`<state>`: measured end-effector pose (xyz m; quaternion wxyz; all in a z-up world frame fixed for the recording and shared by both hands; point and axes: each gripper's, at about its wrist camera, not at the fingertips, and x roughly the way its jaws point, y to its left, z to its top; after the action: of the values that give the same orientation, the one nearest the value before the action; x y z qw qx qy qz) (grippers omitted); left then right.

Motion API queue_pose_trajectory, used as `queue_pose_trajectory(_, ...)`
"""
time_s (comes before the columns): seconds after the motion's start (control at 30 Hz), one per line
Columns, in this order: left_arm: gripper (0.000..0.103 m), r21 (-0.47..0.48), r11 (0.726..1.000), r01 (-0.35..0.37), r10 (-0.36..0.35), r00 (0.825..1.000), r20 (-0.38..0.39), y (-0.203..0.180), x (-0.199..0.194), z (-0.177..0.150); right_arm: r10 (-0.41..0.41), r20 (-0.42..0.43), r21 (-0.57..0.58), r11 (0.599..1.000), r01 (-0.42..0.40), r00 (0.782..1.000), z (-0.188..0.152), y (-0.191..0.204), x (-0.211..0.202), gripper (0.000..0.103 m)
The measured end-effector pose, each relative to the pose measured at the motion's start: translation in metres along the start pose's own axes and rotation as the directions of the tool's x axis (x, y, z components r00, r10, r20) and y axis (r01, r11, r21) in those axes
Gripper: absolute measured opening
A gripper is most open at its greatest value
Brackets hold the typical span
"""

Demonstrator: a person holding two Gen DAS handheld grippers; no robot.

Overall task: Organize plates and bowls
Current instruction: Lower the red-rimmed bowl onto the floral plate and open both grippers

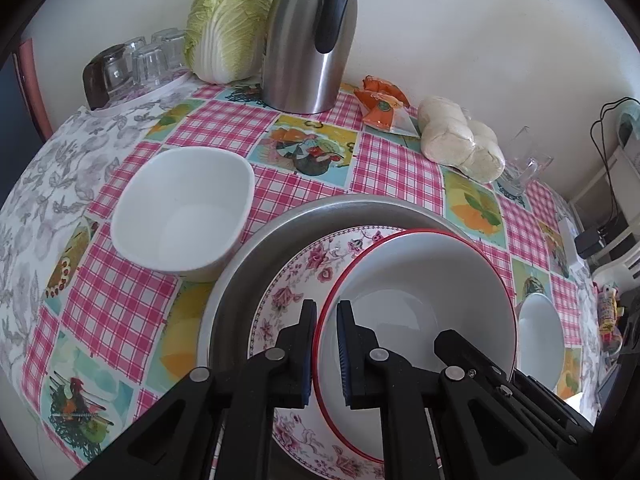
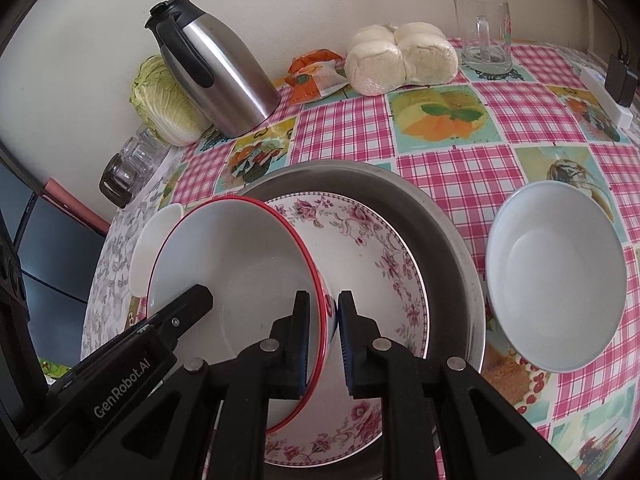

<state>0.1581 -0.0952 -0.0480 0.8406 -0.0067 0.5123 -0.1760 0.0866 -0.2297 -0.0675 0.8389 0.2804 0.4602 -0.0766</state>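
Both grippers, left (image 1: 325, 312) and right (image 2: 324, 304), pinch opposite rims of the red-rimmed bowl (image 1: 420, 280), apparently resting on the flowered plate (image 2: 372, 248).

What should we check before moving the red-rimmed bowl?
1. Left gripper clamped on the red-rimmed white bowl: ok.
2. Right gripper pinching the opposite rim: cannot tell; there may be a small gap.
3. Bowl level: not ok, tilted.
4. Bowl over the pink-flowered plate in the round metal tray: ok.
5. Squarish white bowl and plain round white bowl clear of the tray: ok.
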Motion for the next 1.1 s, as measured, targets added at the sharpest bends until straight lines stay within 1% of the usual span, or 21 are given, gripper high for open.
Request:
queue_pose_trajectory(0.17,0.012,-0.022,1.000,0.010,-0.010,1.000,-0.006,0.004,0.004,0.001,0.036,0.013,0.031,0.999,-0.037,0.999,0.002,-0.004,0.001,0.020)
queue_pose_trajectory(0.3,0.012,-0.033,0.999,-0.003,0.002,1.000,-0.023,0.004,0.008,0.001,0.056,0.009,0.056,0.997,-0.057,0.998,0.003,-0.006,0.002,0.023)
queue_pose_trajectory(0.33,0.012,-0.033,0.999,-0.007,0.006,1.000,-0.028,0.004,0.009,0.001,0.061,0.006,0.063,0.996,-0.061,0.998,0.003,-0.006,0.002,0.026)
queue_pose_trajectory(0.53,0.013,-0.037,0.999,-0.011,0.010,1.000,-0.025,0.005,0.005,0.003,0.070,0.009,0.057,0.996,-0.071,0.997,0.004,-0.005,0.000,0.028)
queue_pose_trajectory(0.6,0.014,-0.039,0.999,-0.010,0.010,1.000,-0.017,0.005,0.001,0.004,0.072,0.008,0.049,0.996,-0.072,0.997,0.005,-0.004,-0.002,0.030)
queue_pose_trajectory(0.63,0.019,-0.040,0.999,-0.010,0.009,1.000,-0.013,0.005,-0.002,0.005,0.071,0.009,0.043,0.997,-0.071,0.997,0.005,-0.002,-0.003,0.031)
queue_pose_trajectory(0.67,0.027,-0.041,0.999,-0.013,0.013,1.000,-0.011,0.005,-0.004,0.007,0.071,0.011,0.039,0.997,-0.071,0.997,0.006,-0.001,-0.005,0.033)
queue_pose_trajectory(0.7,0.031,-0.043,0.999,-0.022,0.022,1.000,-0.008,0.006,-0.008,0.008,0.068,0.011,0.034,0.997,-0.069,0.998,0.006,0.000,-0.007,0.034)
queue_pose_trajectory(0.73,0.039,-0.045,0.999,-0.029,0.029,1.000,-0.003,0.006,-0.011,0.009,0.059,0.012,0.029,0.998,-0.060,0.998,0.007,0.001,-0.009,0.036)
queue_pose_trajectory(0.77,0.045,-0.048,0.998,-0.036,0.036,0.999,0.004,0.007,-0.016,0.010,0.044,0.013,0.021,0.999,-0.045,0.999,0.007,0.002,-0.011,0.038)
queue_pose_trajectory(0.87,0.055,-0.077,0.996,-0.044,0.046,0.999,0.024,0.011,-0.028,0.013,-0.002,0.031,-0.004,1.000,0.002,1.000,0.010,0.006,-0.022,0.040)
queue_pose_trajectory(0.9,0.057,-0.096,0.995,-0.041,0.045,0.998,0.032,0.014,-0.032,0.014,-0.004,0.039,-0.007,1.000,0.004,0.999,0.011,0.006,-0.025,0.040)
queue_pose_trajectory(0.93,0.061,-0.109,0.993,-0.040,0.045,0.998,0.036,0.016,-0.035,0.015,0.000,0.050,-0.006,1.000,0.000,0.999,0.012,0.005,-0.030,0.041)
queue_pose_trajectory(0.97,0.067,-0.120,0.992,-0.043,0.048,0.998,0.038,0.019,-0.039,0.017,0.001,0.059,-0.005,1.000,-0.001,0.998,0.013,0.005,-0.034,0.045)
queue_pose_trajectory(1.0,0.069,-0.126,0.991,-0.049,0.055,0.998,0.042,0.020,-0.042,0.017,-0.002,0.067,-0.005,1.000,0.002,0.998,0.014,0.004,-0.038,0.049)
queue_pose_trajectory(1.03,0.074,-0.128,0.990,-0.057,0.064,0.997,0.046,0.022,-0.044,0.017,-0.009,0.079,-0.008,1.000,0.010,0.997,0.015,0.004,-0.043,0.055)
queue_pose_trajectory(1.07,0.079,-0.128,0.989,-0.072,0.078,0.996,0.049,0.023,-0.047,0.018,-0.017,0.091,-0.010,1.000,0.018,0.996,0.016,0.004,-0.048,0.057)
queue_pose_trajectory(1.1,0.081,-0.127,0.988,-0.084,0.090,0.995,0.050,0.023,-0.048,0.018,-0.024,0.099,-0.012,1.000,0.025,0.995,0.016,0.004,-0.051,0.057)
